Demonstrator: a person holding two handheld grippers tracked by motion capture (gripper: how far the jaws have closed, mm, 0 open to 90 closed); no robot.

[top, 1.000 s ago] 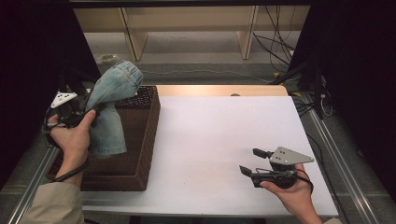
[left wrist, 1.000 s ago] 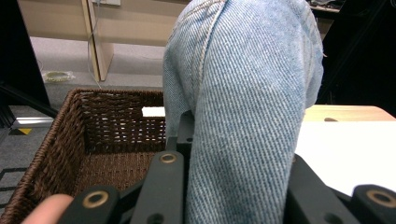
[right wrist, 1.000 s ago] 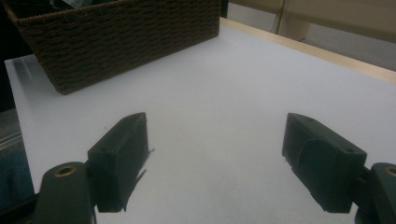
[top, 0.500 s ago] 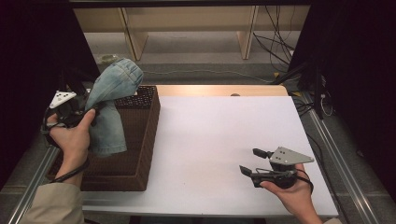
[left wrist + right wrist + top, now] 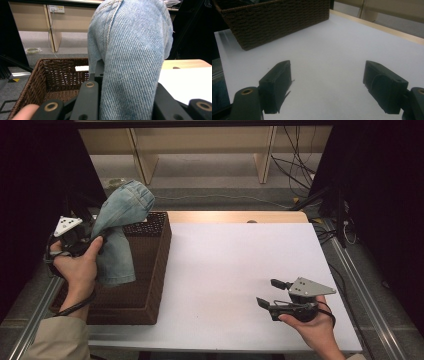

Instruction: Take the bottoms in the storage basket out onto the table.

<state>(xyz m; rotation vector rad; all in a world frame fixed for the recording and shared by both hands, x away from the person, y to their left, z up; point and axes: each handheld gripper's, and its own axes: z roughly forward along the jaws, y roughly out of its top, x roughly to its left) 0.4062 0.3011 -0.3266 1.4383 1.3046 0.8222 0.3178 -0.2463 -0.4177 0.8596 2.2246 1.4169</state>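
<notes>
The left gripper clamps the jeans, which droop over its jaws above the basket. Soft, fairly heavy denim probably holds best at a thick fold. The right gripper rests open and empty.

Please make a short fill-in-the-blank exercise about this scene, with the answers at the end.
1. The left hand-held gripper is shut on the ____.
2. The jeans hang over a brown woven ____.
3. The jaws of the right hand-held gripper are ____, with nothing between them.
4. The basket stands on the ____ side of the white table in the high view.

Answers: jeans; basket; open; left
</notes>
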